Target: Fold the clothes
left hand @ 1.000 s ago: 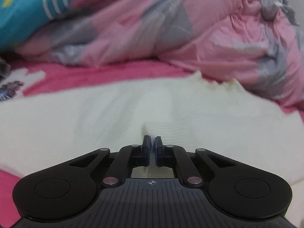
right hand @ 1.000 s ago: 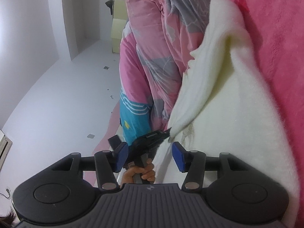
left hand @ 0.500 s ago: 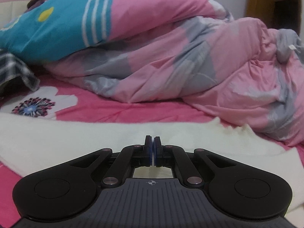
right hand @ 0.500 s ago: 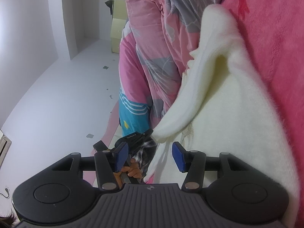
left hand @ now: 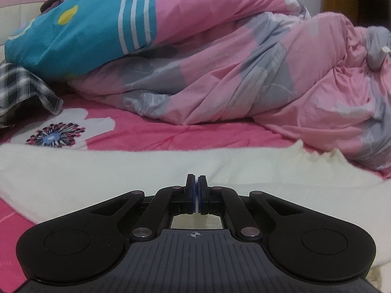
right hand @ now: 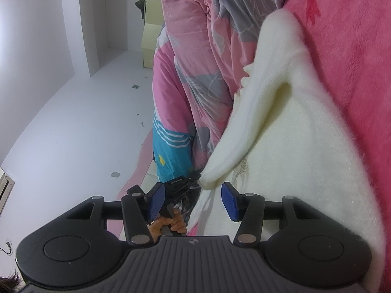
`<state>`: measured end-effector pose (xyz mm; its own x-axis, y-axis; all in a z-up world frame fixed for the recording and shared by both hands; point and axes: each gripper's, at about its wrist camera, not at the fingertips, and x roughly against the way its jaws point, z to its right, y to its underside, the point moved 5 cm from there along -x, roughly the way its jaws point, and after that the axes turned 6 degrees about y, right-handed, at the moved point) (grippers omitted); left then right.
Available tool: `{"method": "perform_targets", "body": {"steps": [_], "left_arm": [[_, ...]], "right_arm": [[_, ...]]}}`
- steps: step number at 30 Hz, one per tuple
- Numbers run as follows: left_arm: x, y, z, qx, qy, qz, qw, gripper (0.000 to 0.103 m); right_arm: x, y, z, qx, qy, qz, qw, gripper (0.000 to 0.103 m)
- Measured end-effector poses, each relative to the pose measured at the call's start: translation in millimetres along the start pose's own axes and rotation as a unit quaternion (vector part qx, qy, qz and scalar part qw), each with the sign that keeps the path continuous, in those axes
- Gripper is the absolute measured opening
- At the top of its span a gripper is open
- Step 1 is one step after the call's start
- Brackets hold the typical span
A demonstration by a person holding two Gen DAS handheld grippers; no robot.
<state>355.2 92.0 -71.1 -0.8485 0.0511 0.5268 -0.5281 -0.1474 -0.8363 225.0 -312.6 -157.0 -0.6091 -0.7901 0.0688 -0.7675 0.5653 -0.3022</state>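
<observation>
L gripper (left hand: 196, 179): jaws together, pads meeting w/ only a thin blue seam showing. Whether any cloth was pinched there couldn't be told from its own cam; in R wrist view the far black gripper sat at the tip of a lifted fold of the cream sweater (right hand: 288, 131), contact pt too small and dark to confirm. Small white lettering on that gripper body, unreadable.

R gripper (right hand: 193, 196): jaws apart, blue pads w/ nothing pressed between; sweater edge passed behind the gap. A hand (right hand: 171, 224) showed partly below, cut off by the gripper body.

Sweater lay spread on the pink floral bedsheet (left hand: 171, 134), fuzzy, near edge hidden under L gripper housing. Behind it a bunched pink/grey quilt (left hand: 232, 73) w/ a teal striped section; it covered the sweater's far R corner. Plaid cloth (left hand: 22, 90) at L edge, mostly cut off. Dark object (left hand: 52, 1) atop the teal part, not identifiable. Small white tag (left hand: 386, 48) on quilt, no legible text.
</observation>
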Motion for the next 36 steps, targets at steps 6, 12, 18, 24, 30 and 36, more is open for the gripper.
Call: {"method": "perform_targets", "body": {"steps": [6,12,18,24,30,36], "left_arm": [[-27,13,-10,-0.016,-0.024,-0.07,0.9971,0.004],[-6,18,-49,0.103,0.017,-0.083,0.9911,0.019],[14,14,-29,0.071,0.081,-0.083,0.9907,0.032],[11,3,37,-0.026,0.128,-0.067,0.9892,0.032],[-6,-4,118,-0.112,0.16,-0.066,0.9785,0.033],[-35,27,177,-0.239,0.1,-0.081,0.9624,0.035]], "right_arm": [[1,1,0,0.0,0.0,0.001,1.0,0.054],[0,0,0,-0.001,0.0,0.001,1.0,0.055],[-1,1,-1,0.0,0.0,0.001,1.0,0.055],[0,1,0,0.003,0.003,0.001,1.0,0.055],[0,5,-4,0.024,0.029,0.003,0.999,0.055],[1,21,-30,0.136,0.118,0.014,0.984,0.055]]}}
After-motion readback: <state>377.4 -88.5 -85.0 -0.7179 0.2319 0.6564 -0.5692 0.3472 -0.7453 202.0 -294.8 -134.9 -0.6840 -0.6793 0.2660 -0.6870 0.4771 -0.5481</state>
